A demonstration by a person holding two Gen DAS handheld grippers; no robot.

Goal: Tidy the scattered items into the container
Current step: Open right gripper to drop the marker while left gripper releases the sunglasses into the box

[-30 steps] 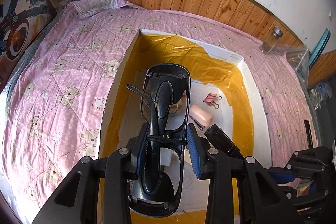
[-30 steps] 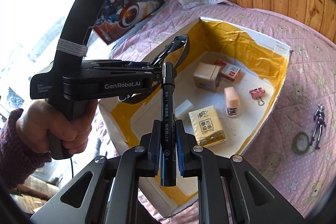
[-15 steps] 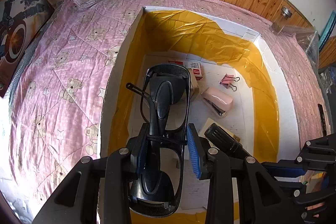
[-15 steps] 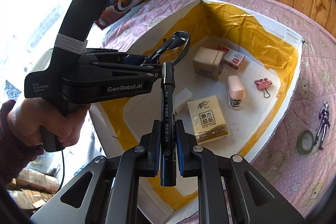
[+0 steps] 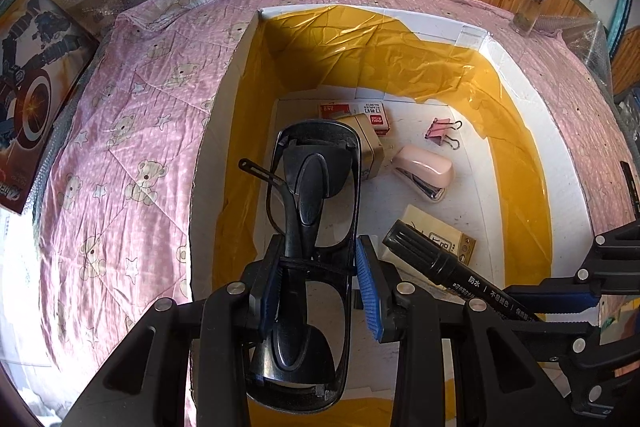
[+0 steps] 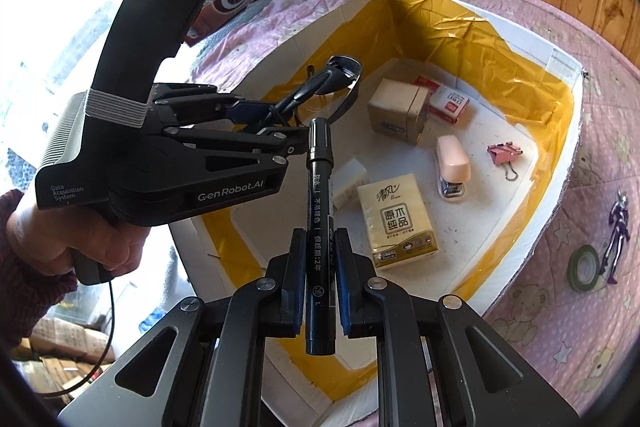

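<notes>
My left gripper (image 5: pixel 316 279) is shut on folded black glasses (image 5: pixel 312 187), held over the near-left part of a white box (image 5: pixel 216 131) lined with yellow tape. My right gripper (image 6: pixel 318 277) is shut on a black marker (image 6: pixel 318 195), which also shows at the right of the left wrist view as the marker (image 5: pixel 432 259), above the box's near edge. Inside the box lie a yellow tissue pack (image 6: pixel 394 221), a pink stapler (image 6: pixel 452 163), a pink binder clip (image 6: pixel 504 153), a tan cube box (image 6: pixel 396 109) and a red-and-white staples box (image 6: pixel 450 105).
The box (image 6: pixel 560 67) rests on a pink bear-print quilt (image 5: pixel 120 115). Outside it, on the right, lie a small purple figure (image 6: pixel 618 227) and a green tape roll (image 6: pixel 584 267). A glass jar (image 5: pixel 530 7) stands by the wooden wall. A person's hand (image 6: pixel 60 239) grips the left device.
Both grippers have moved forward and lower over the box, so its inside fills more of each view. Glasses and marker stay gripped as before.
</notes>
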